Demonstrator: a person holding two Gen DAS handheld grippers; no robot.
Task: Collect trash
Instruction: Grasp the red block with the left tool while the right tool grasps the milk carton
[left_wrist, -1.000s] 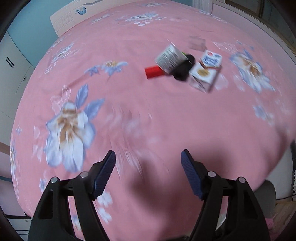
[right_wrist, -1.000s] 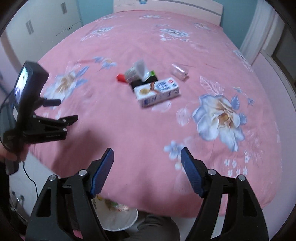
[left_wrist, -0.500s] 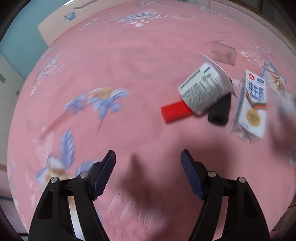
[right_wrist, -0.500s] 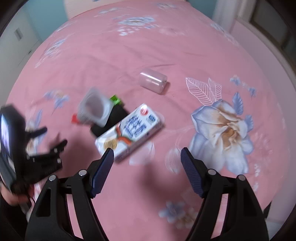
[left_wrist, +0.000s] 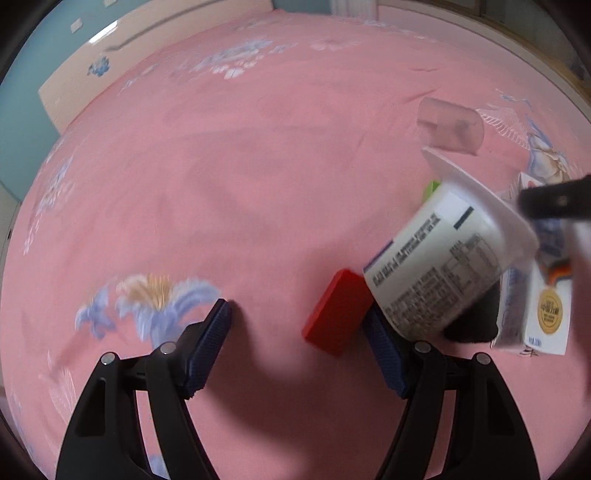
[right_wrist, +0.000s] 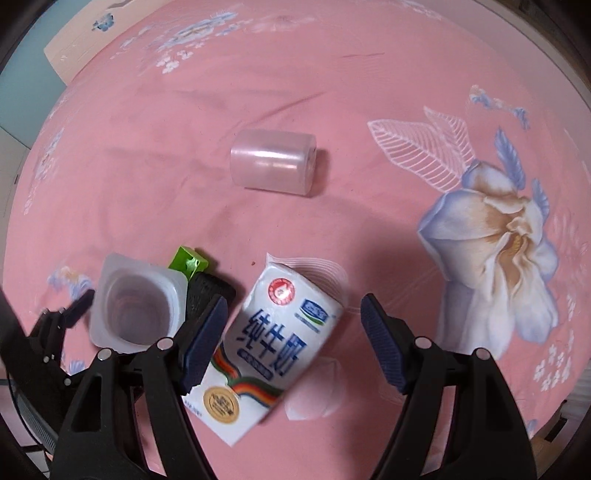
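The trash lies in a heap on the pink flowered bedspread (left_wrist: 258, 166). A white yogurt cup (left_wrist: 443, 266) lies on its side over a red block (left_wrist: 334, 314) and a black object (left_wrist: 472, 325). My left gripper (left_wrist: 297, 319) is open, low over the bed, with the red block between its fingers beside the right pad. My right gripper (right_wrist: 293, 310) is open astride the white and blue milk carton (right_wrist: 273, 347), with a gap at its right pad. The yogurt cup (right_wrist: 136, 306) lies left of it. The left gripper (right_wrist: 62, 317) shows behind the cup.
A clear plastic cup (right_wrist: 273, 166) lies on its side farther up the bed, also the clear cup (left_wrist: 448, 127) in the left view. A green scrap (right_wrist: 188, 260) sticks out by the black object (right_wrist: 207, 291). The headboard (left_wrist: 110, 51) and a teal wall stand beyond.
Both grippers have come down and in toward the heap. The right one rolled and now straddles the carton; the red block has come between the left fingers. The jaw widths look unchanged.
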